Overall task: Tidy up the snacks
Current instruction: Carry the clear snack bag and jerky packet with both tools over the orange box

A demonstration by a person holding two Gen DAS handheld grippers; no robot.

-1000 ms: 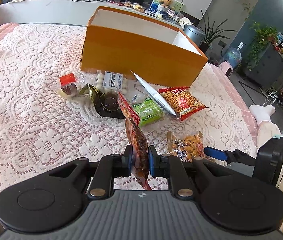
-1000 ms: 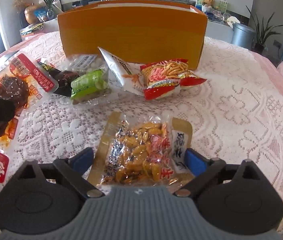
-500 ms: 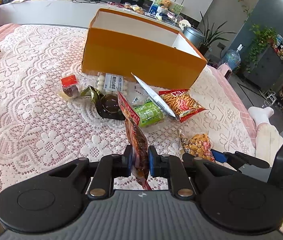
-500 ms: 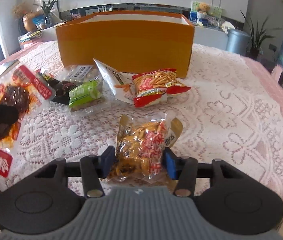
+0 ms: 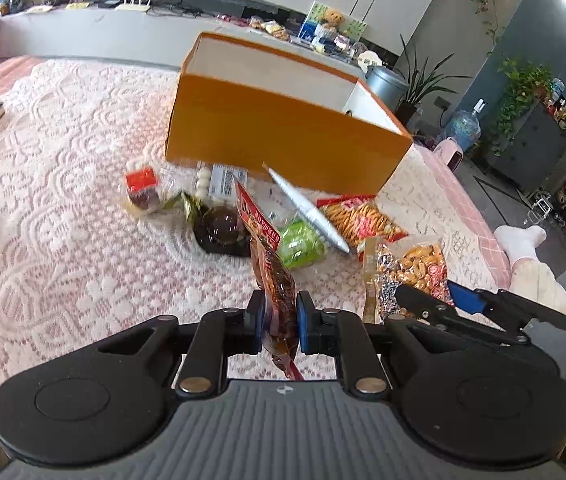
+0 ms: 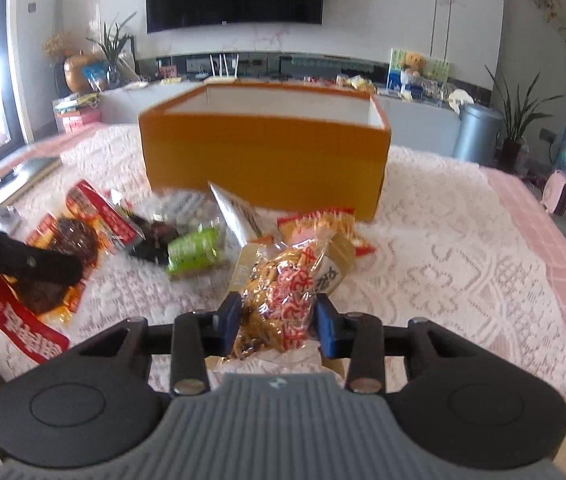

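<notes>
Left-wrist footage was taken over a lace tablecloth [image 5: 55,208], where a small red-topped packet [image 5: 142,192], a dark round snack [image 5: 221,229], a green packet [image 5: 301,243] and a red bag of orange sticks [image 5: 357,220] were spread in front of an open orange box [image 5: 283,136]. At centre, the left gripper [image 5: 277,318] was seen clamped on a red packet of dark meat [image 5: 273,276], which was held upright and clear of the cloth. To the right, a clear bag of yellow-brown nuts [image 5: 413,270] was pinched by the right gripper [image 5: 427,302]. In the right-wrist view, the meat packet [image 6: 59,256] was shown at far left under one dark finger, the green packet [image 6: 194,249] was seen beyond it, and the right gripper [image 6: 278,320] was closed tight on the nut bag [image 6: 283,292], raised off the cloth. The orange box [image 6: 263,160] stood behind, its white interior partly visible.
</notes>
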